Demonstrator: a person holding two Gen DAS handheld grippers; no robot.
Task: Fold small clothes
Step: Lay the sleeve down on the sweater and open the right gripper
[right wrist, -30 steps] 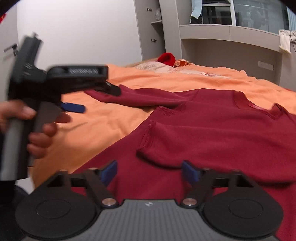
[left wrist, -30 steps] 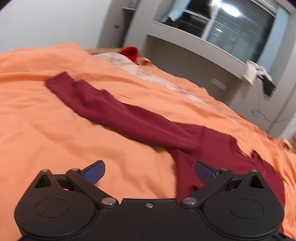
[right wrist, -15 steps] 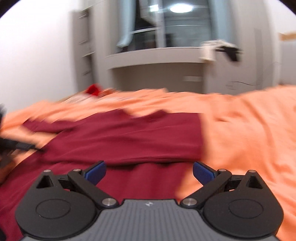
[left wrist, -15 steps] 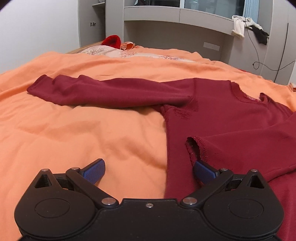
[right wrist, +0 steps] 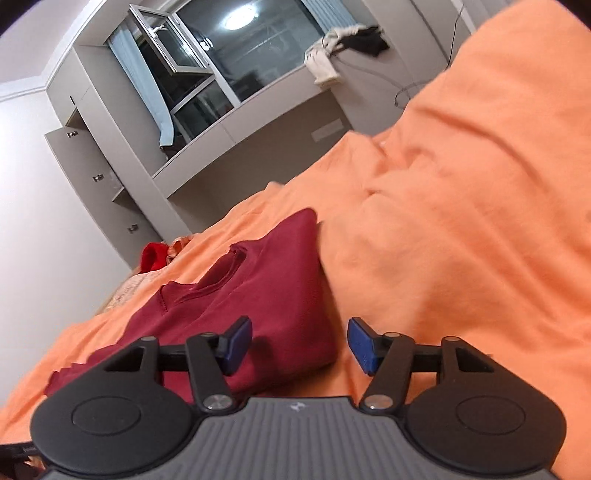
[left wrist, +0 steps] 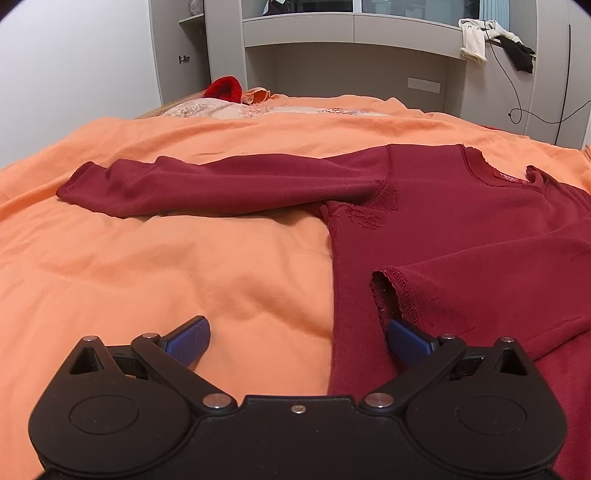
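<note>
Two grippers hover over our maroon sweater (left wrist: 461,229) on the orange blanket (left wrist: 166,266). Our left gripper (left wrist: 297,338) gapes wide, one sleeve (left wrist: 221,188) at eleven o'clock. Our right gripper (right wrist: 300,343), jaws just narrowing, straddles the sweater's edge ungripped.

An orange blanket (left wrist: 166,258) covers the bed; a red hat (left wrist: 224,88) lies at its far edge, below grey cabinets (left wrist: 332,26).

Matt knit sweater (left wrist: 461,229) — fleecy orange blanket (left wrist: 166,266)

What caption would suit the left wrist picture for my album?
Open left gripper hovers over a dark red sweater, one sleeve stretched across the orange blanket.
</note>
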